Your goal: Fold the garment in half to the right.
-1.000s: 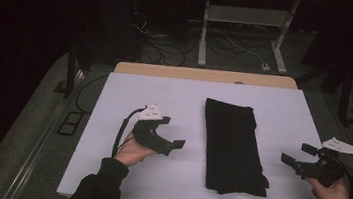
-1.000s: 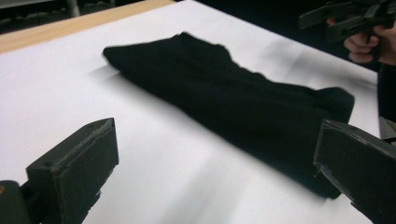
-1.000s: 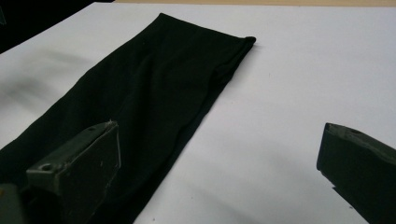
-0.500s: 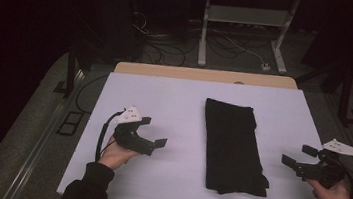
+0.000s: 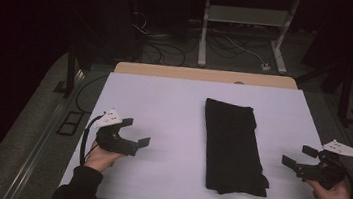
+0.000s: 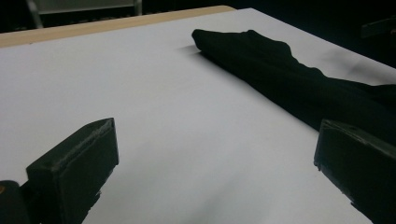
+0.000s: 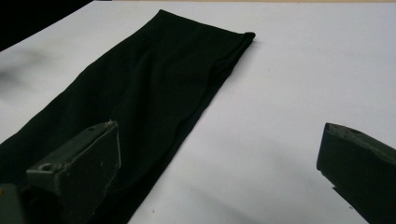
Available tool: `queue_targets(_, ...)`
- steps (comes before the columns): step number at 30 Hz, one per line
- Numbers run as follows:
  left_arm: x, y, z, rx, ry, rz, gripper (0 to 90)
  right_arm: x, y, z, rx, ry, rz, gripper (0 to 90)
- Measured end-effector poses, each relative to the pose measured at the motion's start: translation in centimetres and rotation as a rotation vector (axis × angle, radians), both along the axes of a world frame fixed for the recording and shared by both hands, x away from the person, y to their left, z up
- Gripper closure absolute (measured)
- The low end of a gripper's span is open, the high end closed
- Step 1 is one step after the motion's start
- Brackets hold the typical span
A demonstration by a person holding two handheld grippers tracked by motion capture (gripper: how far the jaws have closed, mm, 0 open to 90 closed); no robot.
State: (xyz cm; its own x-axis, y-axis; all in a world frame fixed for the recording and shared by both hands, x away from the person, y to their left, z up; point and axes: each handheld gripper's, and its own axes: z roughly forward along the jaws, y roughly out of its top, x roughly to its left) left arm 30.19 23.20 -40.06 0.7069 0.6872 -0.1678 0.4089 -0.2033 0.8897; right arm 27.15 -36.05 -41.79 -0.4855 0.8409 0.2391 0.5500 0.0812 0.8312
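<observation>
High view: white tabletop carries a folded black cloth, lying lengthwise right of its middle. Left of the cloth, well apart, the left claw hovers near the tabletop's front edge, jaws spread, holding nothing. Right of the cloth, near it, the right claw is likewise released, jaws wide.

One folded black cloth lies on the one white surface, a single piece and no second garment beside it. Two grippers are up: the left gripper and the right gripper (each with two black jaws, so four in all). Two hands hold them, one apiece.
</observation>
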Motion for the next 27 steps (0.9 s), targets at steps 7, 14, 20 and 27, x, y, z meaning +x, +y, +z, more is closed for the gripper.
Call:
queue_targets(7,-0.6,1.6,-0.2,-0.013,-0.014,0.039,0.0,0.1,0.1,-0.1,-0.004,0.005,0.005,0.0)
queue_targets(14,-1.2,3.3,-0.7,-0.014,-0.022,0.071,0.0,0.1,0.2,-0.1,-0.004,0.005,0.005,0.0)
queue_targets(20,-1.6,4.4,-1.5,0.001,-0.006,0.103,0.0,0.2,0.3,-0.2,-0.006,0.005,0.010,0.0)
queue_targets(27,-2.3,5.1,-2.0,0.017,0.012,0.134,0.0,0.2,0.3,-0.1,-0.008,0.002,0.010,0.0)
